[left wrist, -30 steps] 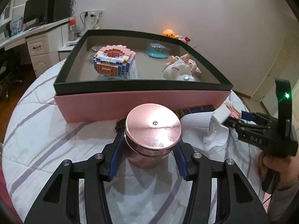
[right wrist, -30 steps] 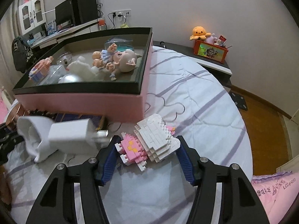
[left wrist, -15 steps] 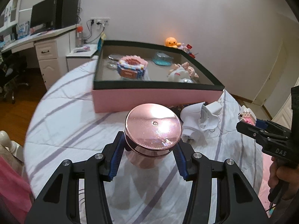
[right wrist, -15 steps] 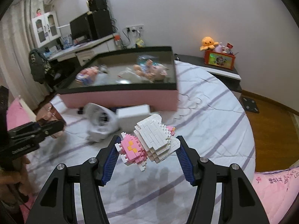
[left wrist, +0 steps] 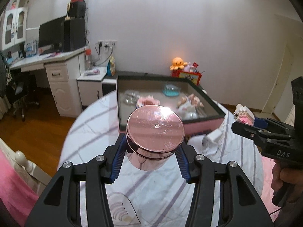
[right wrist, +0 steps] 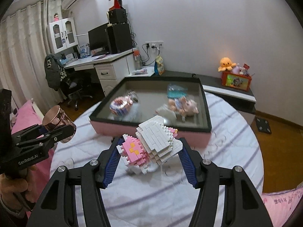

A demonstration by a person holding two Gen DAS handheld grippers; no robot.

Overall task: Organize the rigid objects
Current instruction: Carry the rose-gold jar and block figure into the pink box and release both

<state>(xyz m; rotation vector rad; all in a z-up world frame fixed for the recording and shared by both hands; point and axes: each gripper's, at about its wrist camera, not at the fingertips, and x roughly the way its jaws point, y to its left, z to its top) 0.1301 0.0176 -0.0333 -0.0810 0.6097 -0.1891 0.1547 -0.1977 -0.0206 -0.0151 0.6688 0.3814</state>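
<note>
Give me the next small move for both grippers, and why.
Probably carry both forward to over the box and lower. The left gripper is shut on the pink jar and the right gripper on the block toy, both held above the bed, short of the box. Bare floor shows at the box's middle; toys lie either side.

Glossy metallic jar (left wrist: 155, 132), plastic brick figure (right wrist: 149, 147)

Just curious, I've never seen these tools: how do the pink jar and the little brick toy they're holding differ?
The pink jar is round, smooth and shiny; the brick toy is blocky, studded and matte. The jar is one rose colour; the toy mixes white, pink and yellow. The jar sits upright, the toy tilted. Both are held clamped above the bed, near the open box.
</note>
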